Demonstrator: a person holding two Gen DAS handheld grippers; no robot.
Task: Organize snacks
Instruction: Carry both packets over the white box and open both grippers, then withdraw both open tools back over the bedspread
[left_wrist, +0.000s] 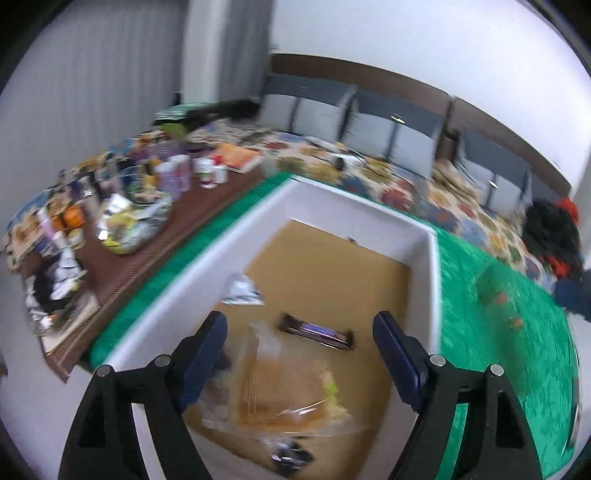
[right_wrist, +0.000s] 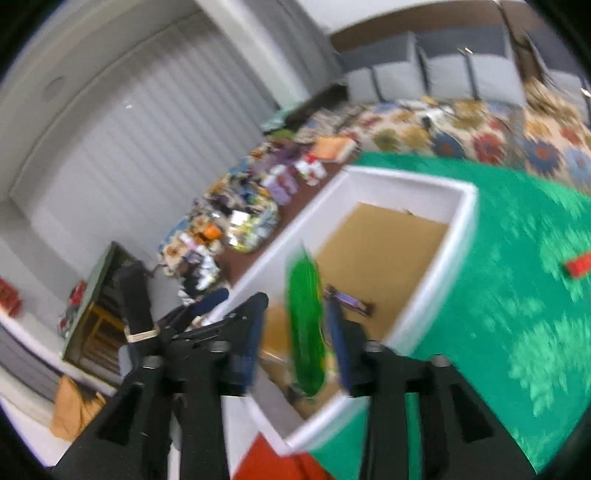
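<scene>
The jaws of the left gripper (left_wrist: 299, 354) stand spread wide with nothing between them, hovering over the white box (left_wrist: 258, 221). The jaws of the right gripper (right_wrist: 295, 343) appear to pinch a green packet (right_wrist: 304, 328), held on edge above the box's near corner; motion blur prevents confirming that both pads bear on it.

Handling, as judged: the green packet looks thin, glossy and light, likely a flexible film wrapper. It should be slippery and may flex or slide in a narrow grip; a hold across its flat middle seems safer than one at an end.

Directly below the left gripper, at 6 o'clock in its view, lies a clear plastic bag (left_wrist: 280, 391), crinkled and soft, contents indistinct. It would deform under pressure and is best taken at a bunched fold. Just beyond it, toward 12 o'clock, a dark wrapped bar (left_wrist: 317, 332) lies flat on the box's brown cardboard floor: stiff, slim, probably best taken across its width. At 10 o'clock a small white packet (left_wrist: 242, 291) rests against the box wall.

The box has smooth, rigid white walls. It sits on a green patterned cloth (left_wrist: 498, 332), which extends to 3 o'clock.

Farther off, at 10 o'clock, a brown table (left_wrist: 207, 206) carries foil pouches, bottles and jars, blurred. Beyond, at 12 o'clock, is a floral spread (left_wrist: 406, 177) with grey cushions (left_wrist: 321, 110) against the wall.
</scene>
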